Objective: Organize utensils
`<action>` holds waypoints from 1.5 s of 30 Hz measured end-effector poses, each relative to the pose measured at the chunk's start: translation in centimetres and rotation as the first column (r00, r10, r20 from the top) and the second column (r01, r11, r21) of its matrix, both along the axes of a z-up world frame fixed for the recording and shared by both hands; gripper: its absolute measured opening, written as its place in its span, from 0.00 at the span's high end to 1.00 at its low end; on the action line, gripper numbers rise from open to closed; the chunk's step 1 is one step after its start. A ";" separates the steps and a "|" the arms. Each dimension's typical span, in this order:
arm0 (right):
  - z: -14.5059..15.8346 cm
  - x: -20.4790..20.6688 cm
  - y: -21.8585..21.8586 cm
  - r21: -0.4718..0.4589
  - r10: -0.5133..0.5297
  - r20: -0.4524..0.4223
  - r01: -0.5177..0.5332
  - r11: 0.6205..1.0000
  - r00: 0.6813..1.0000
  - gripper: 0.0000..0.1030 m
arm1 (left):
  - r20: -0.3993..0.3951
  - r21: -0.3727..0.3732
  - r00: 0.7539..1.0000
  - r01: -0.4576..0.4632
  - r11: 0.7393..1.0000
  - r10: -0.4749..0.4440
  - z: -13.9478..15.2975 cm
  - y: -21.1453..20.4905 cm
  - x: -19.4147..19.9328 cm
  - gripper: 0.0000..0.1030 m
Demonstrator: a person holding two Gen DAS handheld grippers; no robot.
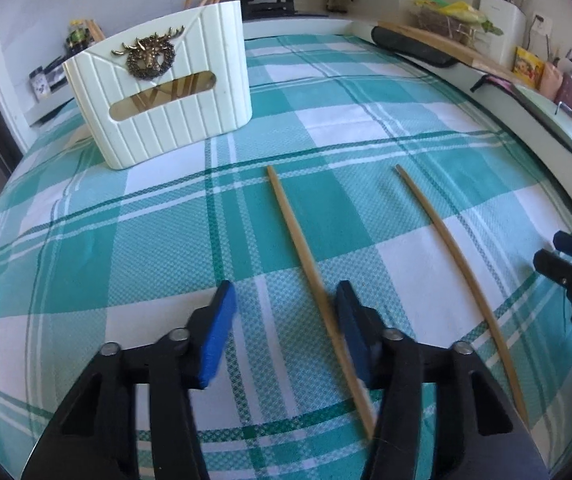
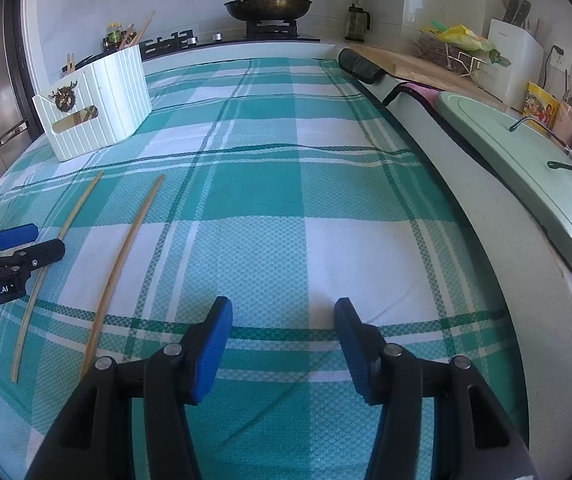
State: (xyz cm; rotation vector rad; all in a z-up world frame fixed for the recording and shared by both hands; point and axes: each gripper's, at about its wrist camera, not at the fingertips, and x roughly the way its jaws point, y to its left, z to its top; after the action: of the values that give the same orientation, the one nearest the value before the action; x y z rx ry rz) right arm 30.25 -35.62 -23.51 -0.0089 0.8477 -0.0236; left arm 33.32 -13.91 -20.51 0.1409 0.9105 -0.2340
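Background: teal-and-white checked cloth [image 2: 326, 168] covers the surface. Lidded wok [image 2: 268, 4] on the gas stove [image 2: 270, 28] at the back. White knife block [image 2: 514, 56] back right, wooden board [image 2: 398, 62] beside it, pale green tray [image 2: 526, 168] along the right edge.

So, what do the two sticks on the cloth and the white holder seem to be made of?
The chopsticks look like bamboo or pale wood: matte tan, slender. The white holder looks like moulded plastic: ribbed walls, slight sheen; its deer badge looks like brass-coloured metal.
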 end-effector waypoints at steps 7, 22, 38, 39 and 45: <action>1.6 -0.7 3.6 0.149 0.090 0.016 -0.091 0.985 0.996 0.48 | -0.011 -0.035 1.000 -0.019 0.999 0.018 0.2 2.1 -0.2 0.92; 0.1 0.4 9.1 0.003 0.130 -0.067 -0.130 0.991 0.989 0.87 | -0.046 -0.062 0.986 -0.162 0.985 0.159 -0.1 12.4 -1.6 0.94; 0.3 3.2 11.2 0.040 0.162 -0.041 -0.161 0.986 0.986 0.92 | -0.072 -0.139 0.991 -0.126 0.982 0.116 0.2 15.7 -2.1 0.37; 0.4 3.0 11.0 0.036 0.170 -0.045 -0.169 0.985 0.984 0.85 | -0.062 -0.121 0.991 -0.127 0.985 0.120 0.3 15.5 -2.1 0.32; 0.3 2.1 10.1 0.005 0.202 -0.048 -0.202 0.979 0.978 0.58 | -0.072 -0.041 0.994 -0.088 0.995 0.085 -0.3 15.1 -1.5 0.28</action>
State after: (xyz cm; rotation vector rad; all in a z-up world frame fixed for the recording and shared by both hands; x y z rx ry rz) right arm 32.32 -25.52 -23.22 -0.0963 0.8921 0.1686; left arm 31.83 1.20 -20.83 0.0524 0.9786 -0.1790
